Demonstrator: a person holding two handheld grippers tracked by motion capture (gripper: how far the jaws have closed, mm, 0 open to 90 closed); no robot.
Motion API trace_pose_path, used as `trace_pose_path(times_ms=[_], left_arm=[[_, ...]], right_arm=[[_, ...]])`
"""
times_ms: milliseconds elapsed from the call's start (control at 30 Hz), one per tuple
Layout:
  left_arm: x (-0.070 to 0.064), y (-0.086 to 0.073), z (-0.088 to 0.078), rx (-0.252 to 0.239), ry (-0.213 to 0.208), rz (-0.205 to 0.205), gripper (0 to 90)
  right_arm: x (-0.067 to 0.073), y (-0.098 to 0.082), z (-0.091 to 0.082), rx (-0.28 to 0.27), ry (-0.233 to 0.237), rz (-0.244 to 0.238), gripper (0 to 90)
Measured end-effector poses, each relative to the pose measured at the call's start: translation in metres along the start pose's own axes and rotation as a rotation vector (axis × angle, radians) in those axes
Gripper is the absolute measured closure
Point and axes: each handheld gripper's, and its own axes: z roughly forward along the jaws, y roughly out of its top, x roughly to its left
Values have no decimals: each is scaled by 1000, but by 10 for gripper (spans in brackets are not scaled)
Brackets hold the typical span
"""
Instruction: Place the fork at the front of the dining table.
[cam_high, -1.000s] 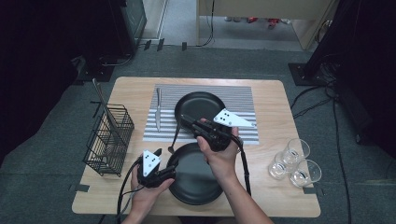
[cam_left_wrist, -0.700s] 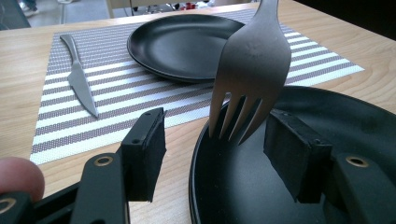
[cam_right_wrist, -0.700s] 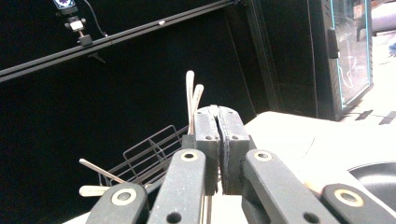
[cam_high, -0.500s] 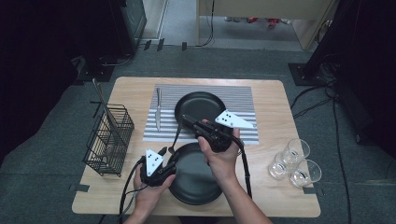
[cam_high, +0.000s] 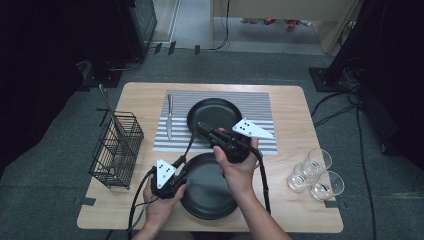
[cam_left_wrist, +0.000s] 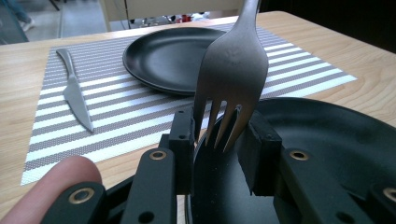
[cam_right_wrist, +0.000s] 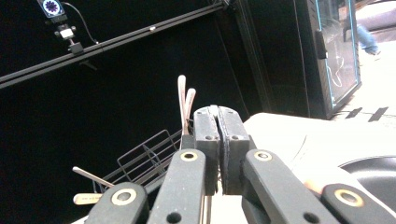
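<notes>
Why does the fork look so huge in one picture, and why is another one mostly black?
Left gripper view: the fork sits right at the lens, so its tines loom large and sharp, while the knife behind looks slightly soft. Right gripper view: the camera faces an unlit dark backdrop. High view: even lighting, darkness around the table.

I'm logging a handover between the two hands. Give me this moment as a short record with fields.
Fork: tines between the left claw's jaws, above the near black plate
Left claw: jaws have just been closing around the tines; firm contact unclear
Right claw: shut on the fork's handle
Far black plate: on the striped placemat, knife to its left in the high view
Wire basket: table's left side, holding utensils
Glasses: clustered at the right side
</notes>
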Motion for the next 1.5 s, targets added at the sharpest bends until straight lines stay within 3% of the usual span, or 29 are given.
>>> trace_pose_path(times_ms=[167,300,333,633,767,1100,1500], left_arm=[[1,1,1,-11,-18,-27,694],[0,1,2,-7,-24,-16,700],[0,1,3,-2,-45,-14,703],[1,1,3,5,-96,6,710],[4,0,4,9,-126,-5,712],[6,0,4,6,-131,6,717],[6,-1,3,-16,-149,-1,720]], right_arm=[[1,1,-2,-8,-12,-9,887],[3,1,-2,-8,-13,-23,886],[3,2,-3,-6,-13,-29,886],[1,1,-5,-11,-3,-30,879],[0,0,-5,-9,4,-39,875],[-3,-1,-5,-15,-3,-26,860],[-6,-2,-5,-18,21,-19,822]])
